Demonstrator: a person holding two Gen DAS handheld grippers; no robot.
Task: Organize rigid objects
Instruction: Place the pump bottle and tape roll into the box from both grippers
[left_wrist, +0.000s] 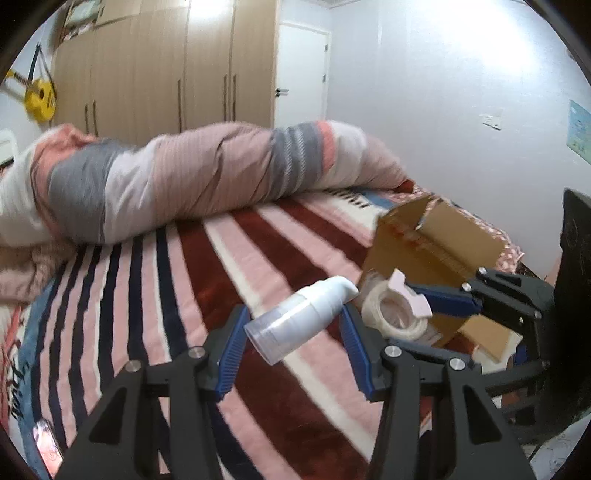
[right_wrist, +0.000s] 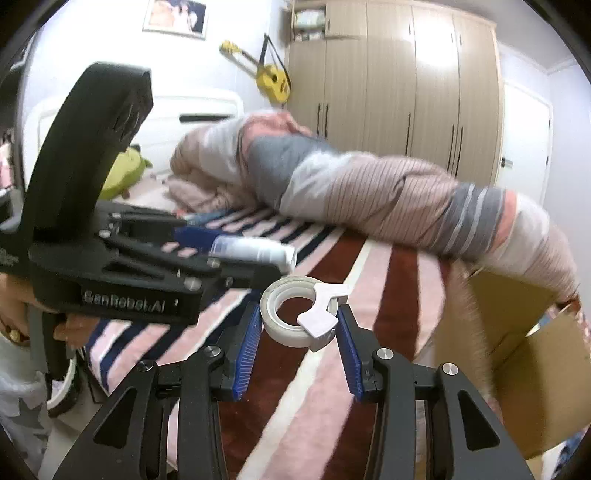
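Bedroom walls in pale grey back one wardrobe (left_wrist: 162, 70) with several tall doors, one white door (left_wrist: 303, 70) and one yellow guitar (right_wrist: 273, 83) hung beside the wardrobe. One bed (left_wrist: 258, 266) fills the foreground, spread with a blanket striped in maroon, pink, white and navy, and one rolled duvet (left_wrist: 192, 177) in pink and grey bands lies across its far side. One cardboard box (left_wrist: 432, 236) stands open at the bed's edge, flaps up. Two grippers are in view. In the left wrist view the left gripper (left_wrist: 295, 332) is clamped on one pump bottle (left_wrist: 299, 319), white with a clear cap, held tilted above the blanket with its nozzle toward the box. The right gripper (right_wrist: 297, 325) grips one tape roll (right_wrist: 295, 314) fitted with a pale pink cutter, its blue pads pressed to either side, and the roll hangs just in front of the box, near the bottle's nozzle. One phone (left_wrist: 46, 443) lies on the blanket at the near left corner.
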